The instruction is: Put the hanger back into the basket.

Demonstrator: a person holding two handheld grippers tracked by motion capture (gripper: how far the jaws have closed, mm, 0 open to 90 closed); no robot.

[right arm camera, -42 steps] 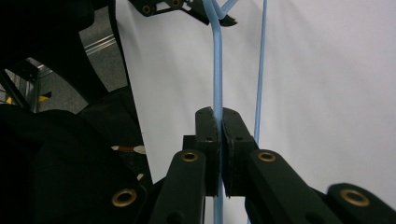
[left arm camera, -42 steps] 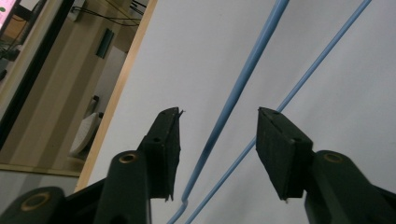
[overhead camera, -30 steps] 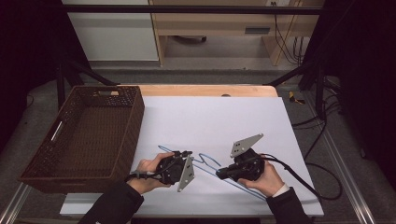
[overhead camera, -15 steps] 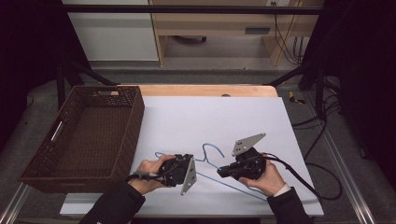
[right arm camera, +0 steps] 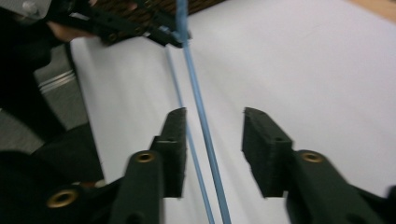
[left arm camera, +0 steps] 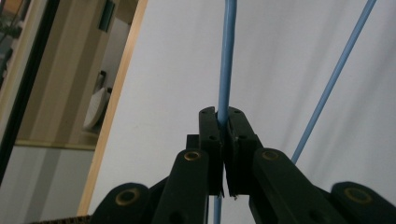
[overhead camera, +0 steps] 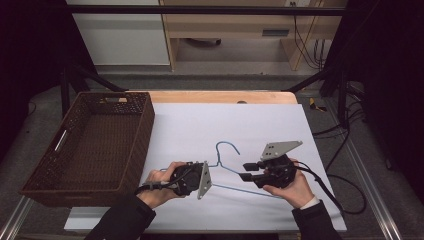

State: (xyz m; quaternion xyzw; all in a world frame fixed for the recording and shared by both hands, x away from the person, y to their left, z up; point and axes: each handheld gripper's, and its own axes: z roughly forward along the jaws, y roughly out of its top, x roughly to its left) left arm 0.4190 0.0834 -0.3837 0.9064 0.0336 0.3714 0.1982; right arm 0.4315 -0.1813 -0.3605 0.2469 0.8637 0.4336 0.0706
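A blue wire hanger lies over the white table sheet, its hook pointing away from the person. My left gripper is shut on the wire near the neck; in the left gripper view the pads pinch the blue wire, with a second strand to its right. My right gripper points left at the hanger's right arm. Its jaws have just been opening, and the wire runs between the fingers without either pad pressing it. Farther off in that view, the left gripper holds the same wire.
A dark woven basket stands at the left of the table, close to the left hand. A black cable trails from the right gripper over the table's right edge. A wooden strip borders the far side.
The hanger has swung round, its hook now farther right and farther from the person. The right gripper's jaws, shut before, stand apart now. Both hands have stayed in place.
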